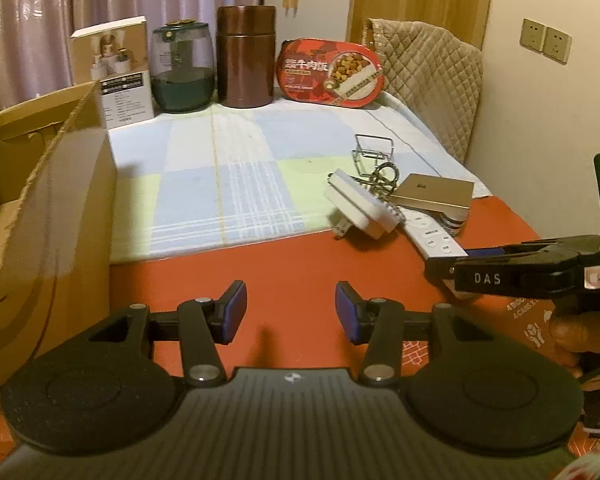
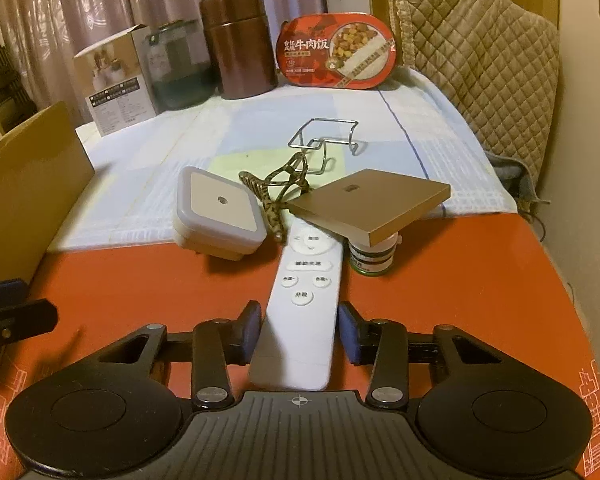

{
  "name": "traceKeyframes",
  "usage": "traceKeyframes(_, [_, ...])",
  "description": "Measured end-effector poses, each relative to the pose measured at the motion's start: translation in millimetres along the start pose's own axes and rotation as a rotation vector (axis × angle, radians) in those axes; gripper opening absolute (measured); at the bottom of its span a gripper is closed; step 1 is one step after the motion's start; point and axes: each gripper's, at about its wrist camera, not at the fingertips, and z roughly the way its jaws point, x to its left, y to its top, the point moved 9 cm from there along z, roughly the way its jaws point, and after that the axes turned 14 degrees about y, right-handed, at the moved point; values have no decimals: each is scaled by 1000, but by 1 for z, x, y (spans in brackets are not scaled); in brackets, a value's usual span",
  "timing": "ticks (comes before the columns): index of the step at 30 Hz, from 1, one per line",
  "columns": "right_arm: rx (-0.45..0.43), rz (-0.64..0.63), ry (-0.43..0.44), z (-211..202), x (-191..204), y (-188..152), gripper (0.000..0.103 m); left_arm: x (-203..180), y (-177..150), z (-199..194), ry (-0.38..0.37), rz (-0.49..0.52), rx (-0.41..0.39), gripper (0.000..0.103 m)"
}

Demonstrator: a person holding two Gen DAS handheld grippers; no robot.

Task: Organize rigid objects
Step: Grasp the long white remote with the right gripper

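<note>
A white remote control [image 2: 306, 288] lies on the red table, its near end between the fingers of my right gripper [image 2: 299, 334]. The jaws stand wide on either side of it, with small gaps. Past it sit a white square plug-in night light [image 2: 219, 212], a gold flat box [image 2: 370, 202] resting on a small jar [image 2: 370, 258], a patterned clip [image 2: 274, 196] and a wire holder [image 2: 326, 140]. In the left wrist view the remote [image 1: 430, 236] and night light [image 1: 360, 208] lie at right. My left gripper [image 1: 291, 312] is open and empty over the red table.
An open cardboard box [image 1: 40, 216] stands at the left. At the back stand a white carton [image 1: 116, 72], a green glass jar [image 1: 182, 68], a brown canister [image 1: 246, 56] and a red meal box [image 1: 332, 72]. A quilted chair back [image 2: 480, 56] is at the right.
</note>
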Motion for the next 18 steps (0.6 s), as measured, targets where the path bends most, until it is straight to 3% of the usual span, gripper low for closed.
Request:
traceKeyframes(8, [74,7,19,-16,0,-12,35,-22,5,9,-52,53,-18,52])
traceKeyframes(18, [71,-61,79,-1,6,-3,36,-39,13,24,-69,95,-43,55])
